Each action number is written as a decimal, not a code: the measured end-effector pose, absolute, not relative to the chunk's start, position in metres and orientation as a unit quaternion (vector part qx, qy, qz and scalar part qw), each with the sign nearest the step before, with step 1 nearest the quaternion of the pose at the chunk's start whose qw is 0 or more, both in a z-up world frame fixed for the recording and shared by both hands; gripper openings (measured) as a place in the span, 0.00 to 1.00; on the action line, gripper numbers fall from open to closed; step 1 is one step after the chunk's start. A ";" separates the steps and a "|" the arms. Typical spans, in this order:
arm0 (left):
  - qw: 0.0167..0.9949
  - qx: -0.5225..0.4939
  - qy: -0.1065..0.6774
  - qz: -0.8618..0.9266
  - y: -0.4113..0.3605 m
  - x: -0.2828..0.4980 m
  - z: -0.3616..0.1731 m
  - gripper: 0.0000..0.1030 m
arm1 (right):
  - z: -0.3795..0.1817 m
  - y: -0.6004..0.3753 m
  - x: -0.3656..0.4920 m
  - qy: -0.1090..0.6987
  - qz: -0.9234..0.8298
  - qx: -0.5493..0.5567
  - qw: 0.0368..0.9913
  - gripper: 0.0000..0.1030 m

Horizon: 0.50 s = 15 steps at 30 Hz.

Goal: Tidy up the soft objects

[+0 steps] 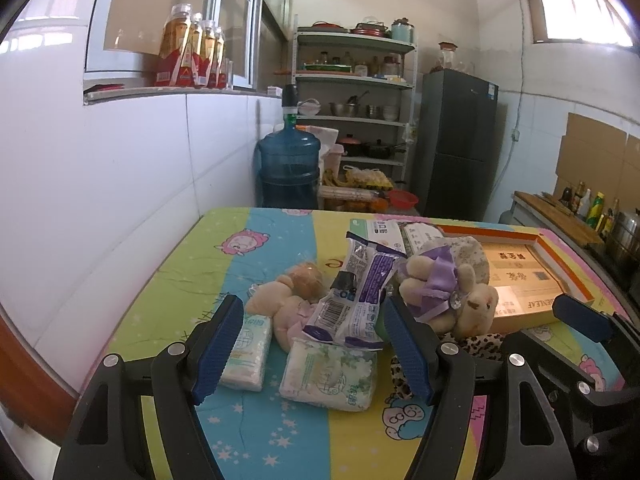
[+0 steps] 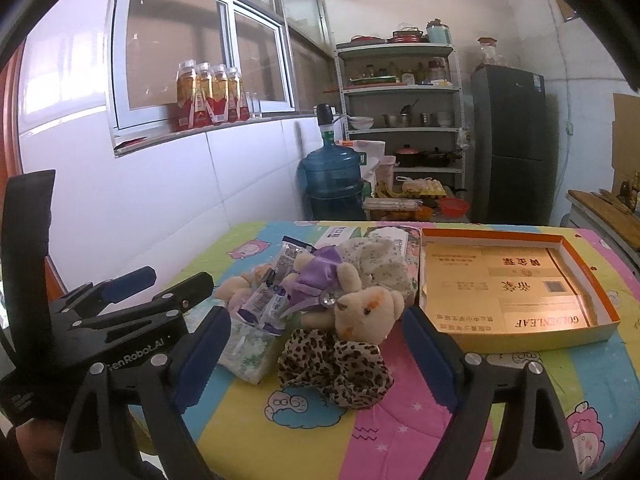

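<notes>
Both claws released: left claw (image 1: 316,348) over tissue packs (image 1: 328,374), right claw (image 2: 320,354) over leopard scrunchie (image 2: 336,364). Gold box (image 2: 516,280) at desk's (image 2: 400,436) right edge.

**A small tiled kitchen in daylight**

The walls (image 2: 160,200) are covered with large white tiles. A sliding window (image 2: 200,48) sits above a ledge where drink bottles (image 1: 192,48) stand. In the far corner there is a blue water jug (image 1: 289,168), next to a metal shelf rack (image 1: 356,92) with pots and bowls. A dark fridge (image 2: 508,140) stands beside it. Daylight enters from a high window (image 1: 580,4).
</notes>
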<state>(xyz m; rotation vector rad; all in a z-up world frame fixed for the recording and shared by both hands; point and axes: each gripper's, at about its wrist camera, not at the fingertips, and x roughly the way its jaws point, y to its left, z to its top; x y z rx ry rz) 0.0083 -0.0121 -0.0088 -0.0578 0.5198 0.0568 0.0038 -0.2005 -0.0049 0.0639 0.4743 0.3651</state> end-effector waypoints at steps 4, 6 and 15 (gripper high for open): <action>0.966 -0.027 0.256 0.029 -0.012 0.009 -0.010 0.72 | -0.005 -0.200 0.004 0.233 0.183 0.031 0.955 0.85; 0.966 -0.027 0.257 0.029 -0.012 0.009 -0.010 0.72 | -0.005 -0.200 0.004 0.233 0.183 0.031 0.955 0.85; 0.966 -0.027 0.256 0.029 -0.012 0.009 -0.010 0.72 | -0.005 -0.197 0.004 0.237 0.187 0.031 0.953 0.85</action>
